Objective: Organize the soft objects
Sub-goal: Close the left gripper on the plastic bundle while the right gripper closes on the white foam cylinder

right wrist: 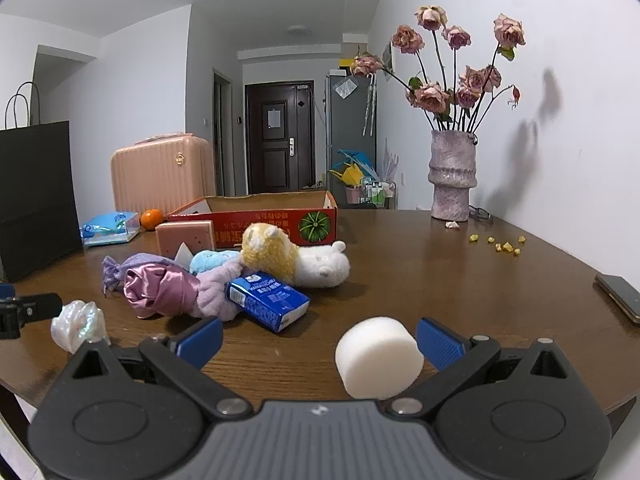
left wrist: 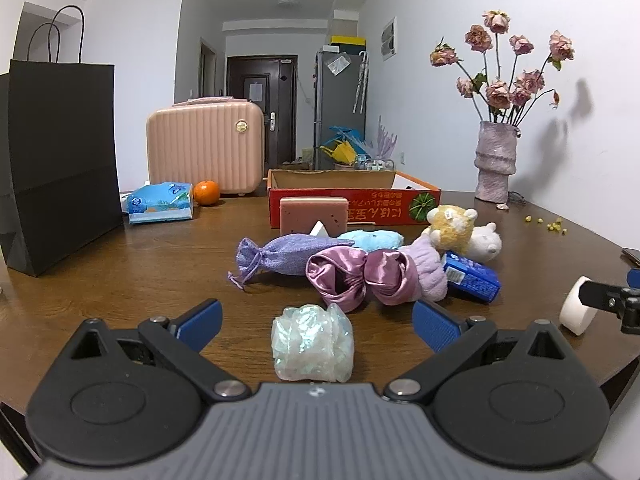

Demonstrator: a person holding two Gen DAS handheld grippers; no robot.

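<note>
A shiny pale crumpled ball (left wrist: 313, 345) sits on the wooden table between the wide-open fingers of my left gripper (left wrist: 318, 326), touching neither pad. A white round sponge (right wrist: 378, 357) lies between the open fingers of my right gripper (right wrist: 320, 338), close to the right pad (right wrist: 438, 343). Behind them is a heap of soft things: a pink satin scrunchie (left wrist: 360, 276), a lilac drawstring pouch (left wrist: 288, 258), a lilac plush (left wrist: 430, 276), a light blue plush (left wrist: 374, 239), a yellow and white plush toy (left wrist: 464, 232) and a blue tissue pack (right wrist: 266, 300). An open red cardboard box (left wrist: 352, 200) stands behind the heap.
A pink sponge block (left wrist: 313, 218) leans at the box front. A black paper bag (left wrist: 60, 160), a pink case (left wrist: 206, 144), a tissue pack (left wrist: 160, 202) and an orange (left wrist: 206, 192) stand at the left. A vase of dried roses (right wrist: 452, 176) and a phone (right wrist: 620, 296) are right.
</note>
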